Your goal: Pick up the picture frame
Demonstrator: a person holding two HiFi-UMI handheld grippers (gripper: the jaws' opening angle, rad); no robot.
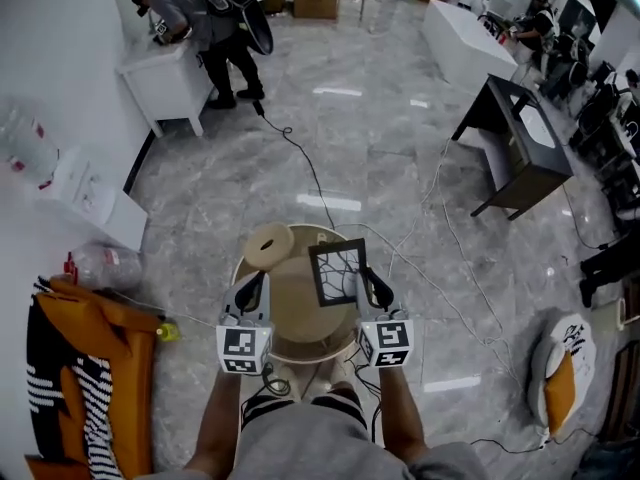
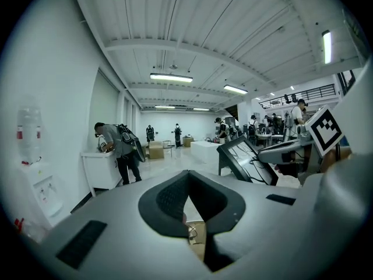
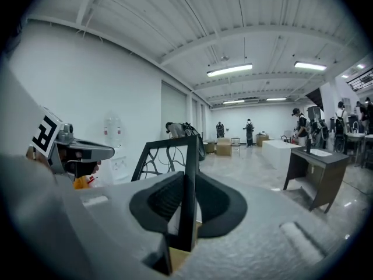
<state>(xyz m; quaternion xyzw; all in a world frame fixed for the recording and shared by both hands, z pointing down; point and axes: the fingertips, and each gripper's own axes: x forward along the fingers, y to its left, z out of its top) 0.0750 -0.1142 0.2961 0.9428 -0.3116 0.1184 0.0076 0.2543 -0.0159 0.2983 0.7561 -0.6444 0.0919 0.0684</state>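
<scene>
The picture frame (image 1: 337, 273) is black with a white sheet of dark branch lines. It hangs upright above a round wooden table (image 1: 300, 340). My right gripper (image 1: 373, 284) is shut on the frame's right edge. In the right gripper view the frame's edge (image 3: 187, 156) runs straight up between the pads (image 3: 218, 200). My left gripper (image 1: 252, 286) hovers left of the frame, apart from it. Its jaws (image 2: 187, 182) meet at the tips with nothing between them. From the left gripper view the frame (image 2: 247, 159) shows tilted at the right.
A tan roll (image 1: 268, 245) lies on the round table. Orange and striped cloth (image 1: 90, 368) lies at the left, cables (image 1: 300, 158) trail over the marble floor, and a black desk (image 1: 520, 148) stands at the right. A person (image 1: 205, 13) bends over a white counter far back.
</scene>
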